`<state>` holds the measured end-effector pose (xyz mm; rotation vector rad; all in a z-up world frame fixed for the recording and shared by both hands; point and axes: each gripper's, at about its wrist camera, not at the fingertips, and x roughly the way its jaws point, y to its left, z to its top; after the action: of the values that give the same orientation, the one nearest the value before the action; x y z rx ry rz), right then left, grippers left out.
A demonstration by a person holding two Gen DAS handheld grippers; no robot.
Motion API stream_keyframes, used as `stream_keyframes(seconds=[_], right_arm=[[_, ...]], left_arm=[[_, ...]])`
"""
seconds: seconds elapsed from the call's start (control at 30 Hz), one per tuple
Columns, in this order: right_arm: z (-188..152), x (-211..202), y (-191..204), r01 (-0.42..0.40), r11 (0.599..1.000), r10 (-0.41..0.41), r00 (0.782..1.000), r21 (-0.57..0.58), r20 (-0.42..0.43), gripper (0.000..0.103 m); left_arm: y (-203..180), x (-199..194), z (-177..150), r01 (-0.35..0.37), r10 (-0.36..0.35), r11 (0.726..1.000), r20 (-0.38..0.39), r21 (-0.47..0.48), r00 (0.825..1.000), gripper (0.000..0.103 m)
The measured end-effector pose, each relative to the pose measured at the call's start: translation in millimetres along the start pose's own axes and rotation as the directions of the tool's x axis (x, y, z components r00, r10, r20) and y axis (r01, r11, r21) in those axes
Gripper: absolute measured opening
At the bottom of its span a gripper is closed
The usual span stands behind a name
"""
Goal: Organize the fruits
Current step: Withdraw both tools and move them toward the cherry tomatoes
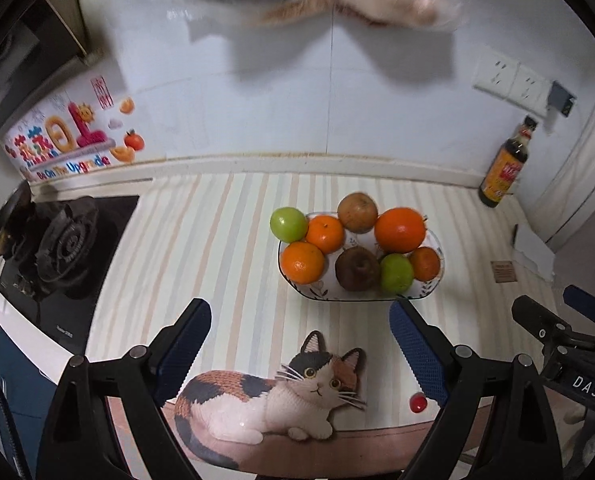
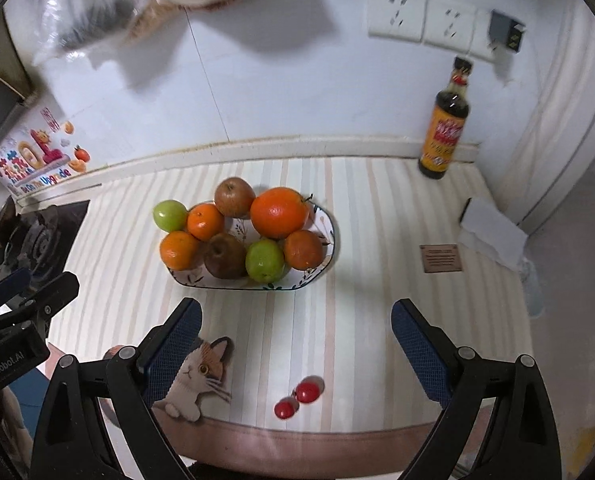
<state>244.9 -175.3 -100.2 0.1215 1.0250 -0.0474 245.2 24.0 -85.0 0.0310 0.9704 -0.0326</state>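
Note:
A white patterned oval plate (image 1: 429, 288) (image 2: 329, 236) on the striped mat holds several fruits: oranges (image 1: 399, 230) (image 2: 279, 212), green apples (image 1: 288, 223) (image 2: 264, 261) and brownish fruits (image 1: 357, 268) (image 2: 225, 256). Two small red tomatoes (image 2: 297, 400) lie on the mat near its front edge; one shows in the left wrist view (image 1: 418, 403). My left gripper (image 1: 300, 328) is open and empty, in front of the plate. My right gripper (image 2: 295, 326) is open and empty, above the tomatoes and in front of the plate.
A gas stove (image 1: 63, 248) (image 2: 29, 240) with a dark pan is at the left. A dark sauce bottle (image 1: 505, 168) (image 2: 445, 128) stands by the back wall. A cat picture (image 1: 265, 396) marks the mat's front. A brown card (image 2: 441, 258) and white paper (image 2: 493, 232) lie right.

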Motion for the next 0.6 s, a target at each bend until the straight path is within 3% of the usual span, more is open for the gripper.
stream_keyframes(seconds=[0.3,0.6], right_arm=[[-24,-85,4,-0.013,1.0,0.013,0.995,-0.004,0.101,0.098],[-34,-136,10,-0.044,0.999,0.043,0.986,0.003,0.164,0.098]], left_arm=[[-5,-65,-14,0.031,-0.034,0.999,0.08,0.038,0.996,0.092],[-4,-97,-25,0.073,-0.076,0.997,0.105,0.03,0.992,0.092]])
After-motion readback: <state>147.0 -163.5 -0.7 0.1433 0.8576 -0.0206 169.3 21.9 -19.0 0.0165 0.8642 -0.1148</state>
